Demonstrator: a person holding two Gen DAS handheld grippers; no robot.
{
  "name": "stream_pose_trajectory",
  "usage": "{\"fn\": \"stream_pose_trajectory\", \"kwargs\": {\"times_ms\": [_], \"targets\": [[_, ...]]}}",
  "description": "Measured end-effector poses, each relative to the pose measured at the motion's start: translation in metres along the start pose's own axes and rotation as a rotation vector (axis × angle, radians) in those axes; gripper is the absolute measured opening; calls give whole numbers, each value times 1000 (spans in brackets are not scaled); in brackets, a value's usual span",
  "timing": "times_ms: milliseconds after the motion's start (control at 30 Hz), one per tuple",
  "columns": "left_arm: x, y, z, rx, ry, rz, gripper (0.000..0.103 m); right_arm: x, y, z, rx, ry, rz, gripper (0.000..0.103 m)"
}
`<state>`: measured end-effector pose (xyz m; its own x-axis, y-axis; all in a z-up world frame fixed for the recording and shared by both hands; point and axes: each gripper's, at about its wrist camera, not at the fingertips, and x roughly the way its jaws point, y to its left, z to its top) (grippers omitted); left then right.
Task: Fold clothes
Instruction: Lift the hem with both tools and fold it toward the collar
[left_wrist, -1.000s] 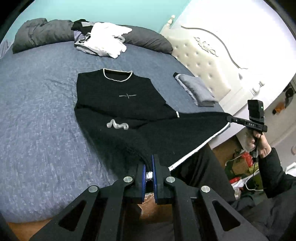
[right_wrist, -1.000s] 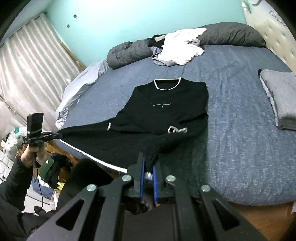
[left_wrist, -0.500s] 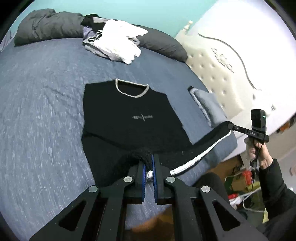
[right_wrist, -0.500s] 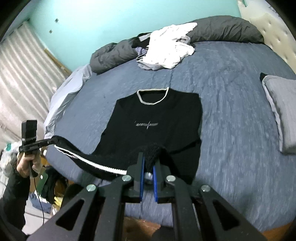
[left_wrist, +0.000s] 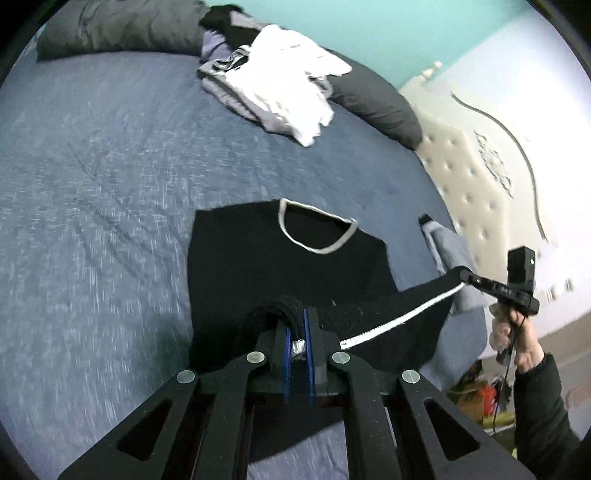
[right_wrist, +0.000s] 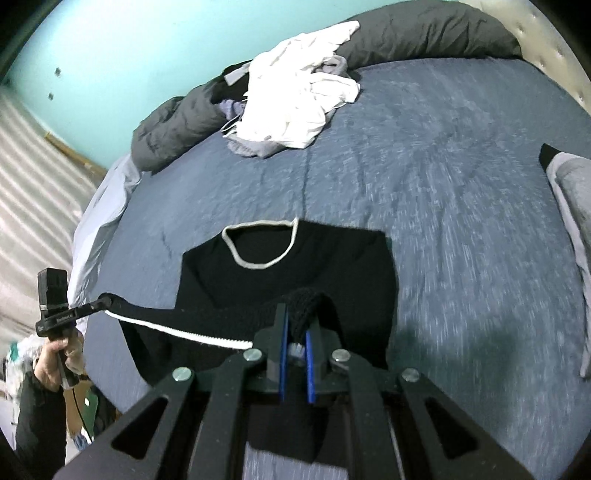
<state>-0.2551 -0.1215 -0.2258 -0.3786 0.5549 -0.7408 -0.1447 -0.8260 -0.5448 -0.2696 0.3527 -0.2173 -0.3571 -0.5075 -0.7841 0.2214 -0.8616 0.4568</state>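
A black sweater (left_wrist: 258, 251) with a white-trimmed collar (left_wrist: 317, 230) lies flat on the blue bed (left_wrist: 92, 184). My left gripper (left_wrist: 298, 325) is shut on a bunched corner of its bottom hem, held above the sweater's body. The white-striped hem (left_wrist: 402, 319) stretches taut to my right gripper (left_wrist: 461, 273), held in a person's hand. In the right wrist view the right gripper (right_wrist: 295, 325) is shut on the other hem corner over the sweater (right_wrist: 332, 258), below the collar (right_wrist: 258, 243). The left gripper (right_wrist: 105, 301) pinches the hem (right_wrist: 177, 332) at the left.
A heap of white and grey clothes (left_wrist: 280, 92) lies at the far side against dark grey pillows (left_wrist: 110, 33). A folded grey garment (left_wrist: 443, 251) rests by the padded headboard (left_wrist: 472, 177). A curtain (right_wrist: 29, 166) hangs past the bed's left edge.
Both grippers have carried the hem up from the bed's near edge and forward over the sweater toward the collar. The lower half now covers the chest print.
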Motion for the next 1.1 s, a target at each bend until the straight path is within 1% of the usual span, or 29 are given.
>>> {"fn": "stream_pose_trajectory", "kwargs": {"times_ms": [167,400,467,567,600,633,667,700,733,767,800,867,933,967,1100], "targets": [[34,28,35,-55,0,-2,6,33,-20,31,44,2,-9,7],[71,44,80,-84,-16,4,6,73,-47,63,117,-17,-24,7],[83,48,91,-91,-21,13,6,84,-55,70,133,-27,-27,7],[101,56,104,-104,-24,45,7,102,-68,78,177,-42,-24,10],[107,60,106,-119,-30,61,10,107,-72,80,194,-53,-34,15],[113,64,107,-135,-36,77,11,106,-75,80,204,-82,-64,18],[116,68,106,-151,-48,87,19,105,-78,80,214,-110,-93,29],[118,70,104,-159,-65,94,28,104,-81,80,222,-137,-108,49],[117,71,102,-153,-88,98,33,101,-84,79,227,-158,-95,58],[114,70,101,-140,-110,109,45,98,-85,78,222,-173,-85,60],[110,70,99,-126,-133,118,58,97,-84,76,197,-175,-80,60],[103,70,93,-98,-169,121,62,94,-81,71,144,-174,-79,60],[105,70,89,-66,-147,130,62,100,-78,66,85,-142,-107,60],[109,70,86,-48,-129,138,62,103,-79,63,75,-124,-109,60],[119,73,78,-15,-99,151,62,120,-83,55,85,-77,-99,60]]}}
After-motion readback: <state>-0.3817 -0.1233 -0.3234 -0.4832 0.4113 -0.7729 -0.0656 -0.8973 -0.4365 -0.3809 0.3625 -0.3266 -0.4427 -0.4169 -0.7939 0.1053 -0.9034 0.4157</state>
